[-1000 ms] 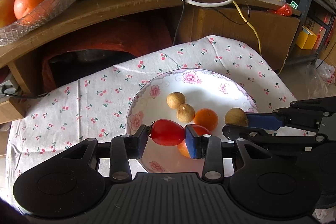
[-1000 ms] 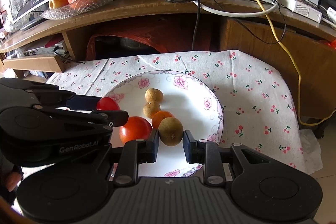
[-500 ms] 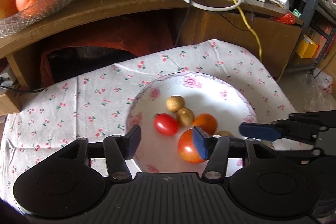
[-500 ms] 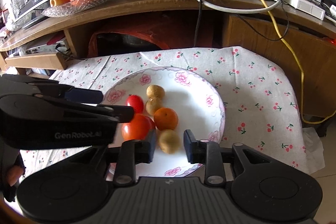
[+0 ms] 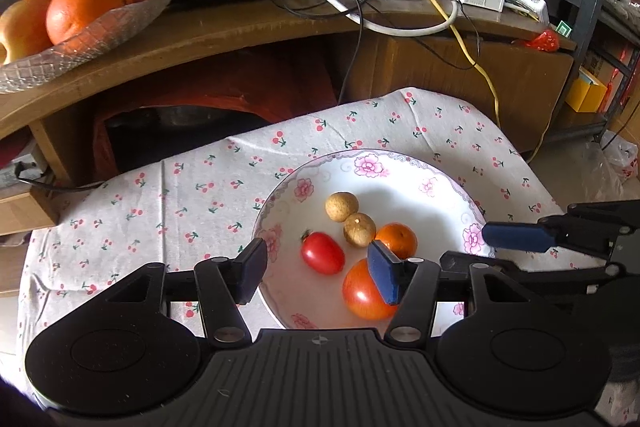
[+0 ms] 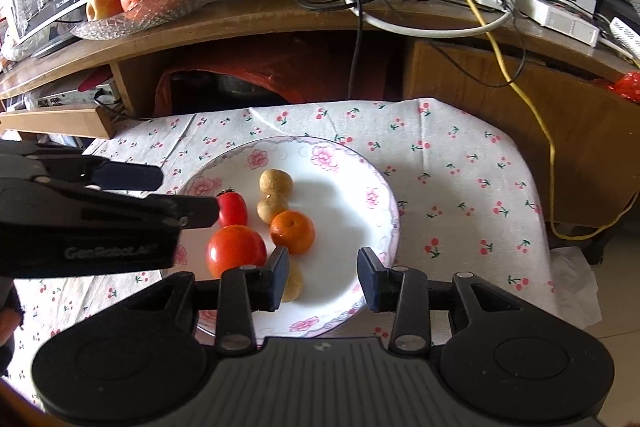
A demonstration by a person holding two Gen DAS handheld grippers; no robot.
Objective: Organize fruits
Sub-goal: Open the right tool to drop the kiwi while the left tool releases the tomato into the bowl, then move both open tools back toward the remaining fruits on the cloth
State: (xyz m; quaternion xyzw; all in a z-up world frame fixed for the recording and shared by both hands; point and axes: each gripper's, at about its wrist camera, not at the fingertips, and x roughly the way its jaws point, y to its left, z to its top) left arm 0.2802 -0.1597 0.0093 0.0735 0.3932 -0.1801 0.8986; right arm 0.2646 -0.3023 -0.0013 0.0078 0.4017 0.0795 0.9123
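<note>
The left gripper (image 5: 318, 273) hangs over the near-left part of the plate (image 5: 404, 163), fingers spread and empty. Just beyond it lies the cherry tomato (image 5: 322, 253), apart from the two longans (image 5: 341, 207); the big tomato (image 5: 366, 293) sits behind its right finger, beside the orange (image 5: 396, 241). The right gripper (image 6: 323, 277) is likewise spread wide and holds nothing, a third longan (image 6: 293, 283) against its left finger. All six fruits appear plated, so each gripper would do best to lift straight up, not sideways, lest a finger nudge a round fruit rolling.
</note>
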